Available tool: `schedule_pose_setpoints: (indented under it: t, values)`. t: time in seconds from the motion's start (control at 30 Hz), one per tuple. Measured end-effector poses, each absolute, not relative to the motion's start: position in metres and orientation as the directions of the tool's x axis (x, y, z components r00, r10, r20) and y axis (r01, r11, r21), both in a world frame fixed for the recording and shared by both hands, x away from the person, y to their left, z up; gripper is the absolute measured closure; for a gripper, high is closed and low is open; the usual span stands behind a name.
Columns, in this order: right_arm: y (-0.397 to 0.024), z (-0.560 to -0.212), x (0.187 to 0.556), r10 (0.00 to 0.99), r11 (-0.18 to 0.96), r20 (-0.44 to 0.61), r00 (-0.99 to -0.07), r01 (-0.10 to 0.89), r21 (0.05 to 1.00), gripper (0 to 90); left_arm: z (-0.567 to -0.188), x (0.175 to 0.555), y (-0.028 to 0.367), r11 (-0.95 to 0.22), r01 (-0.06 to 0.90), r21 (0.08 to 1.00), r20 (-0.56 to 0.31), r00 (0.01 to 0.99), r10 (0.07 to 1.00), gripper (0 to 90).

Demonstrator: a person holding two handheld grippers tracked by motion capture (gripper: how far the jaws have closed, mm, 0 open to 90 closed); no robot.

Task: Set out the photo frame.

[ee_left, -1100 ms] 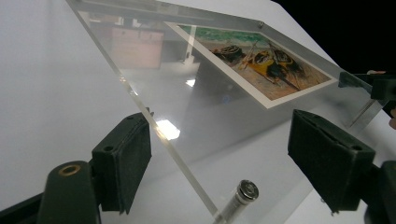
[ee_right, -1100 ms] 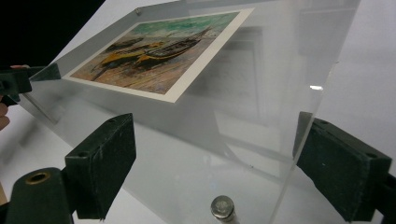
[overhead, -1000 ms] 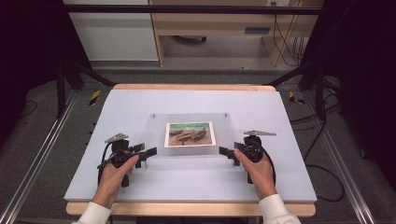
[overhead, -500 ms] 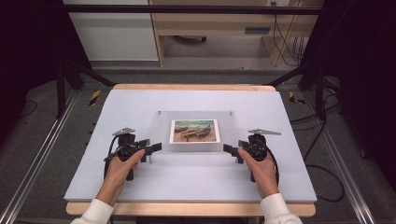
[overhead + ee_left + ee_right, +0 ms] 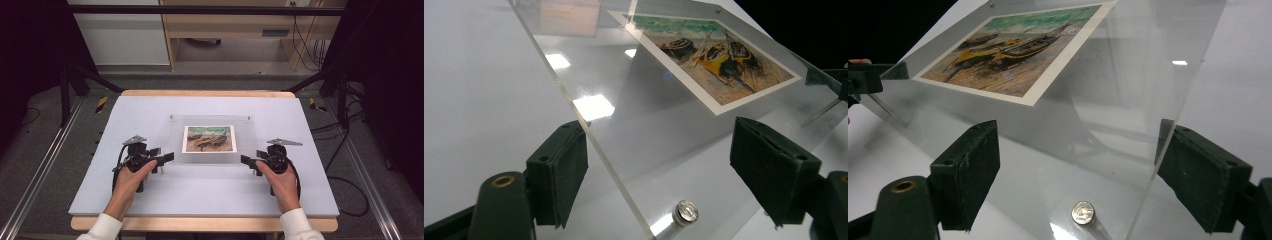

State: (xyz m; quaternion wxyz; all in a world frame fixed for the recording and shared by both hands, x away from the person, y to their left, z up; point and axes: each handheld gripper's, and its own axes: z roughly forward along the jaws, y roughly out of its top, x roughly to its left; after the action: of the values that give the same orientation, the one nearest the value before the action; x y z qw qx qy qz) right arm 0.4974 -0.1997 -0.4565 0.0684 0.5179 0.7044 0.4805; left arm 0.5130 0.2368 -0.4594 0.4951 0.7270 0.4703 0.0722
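Both grippers are closing in on the clear acrylic frame (image 5: 212, 140) holding the boat print (image 5: 209, 138) at mid-table, left gripper (image 5: 167, 158) and right gripper (image 5: 246, 161) straddling its near corners with jaws apart, suggesting a two-handed lift is coming.

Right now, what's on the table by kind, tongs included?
Clear acrylic frame: 1
Boat picture inside it: 1
Silver corner studs, one by the left tongs, one by the right tongs: 2
Tongs, left and right: 2
Total: 6
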Motion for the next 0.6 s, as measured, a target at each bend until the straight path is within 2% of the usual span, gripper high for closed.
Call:
schedule_pose_setpoints:
  t: [0.3, 0.6]
  values:
    - [-0.202, -0.455, 0.488, 0.802, 0.004, 0.383, -0.459, 0.645, 0.765, 23.9, -0.457, 0.505, 0.238, -0.052, 0.592, 0.804, -0.349, 0.541, 0.765, 30.1]
    - [-0.202, -0.451, 0.473, 0.814, 0.051, 0.318, -0.486, 0.605, 0.795, 29.4, -0.452, 0.488, 0.24, -0.036, 0.561, 0.827, -0.324, 0.528, 0.785, 40.1]
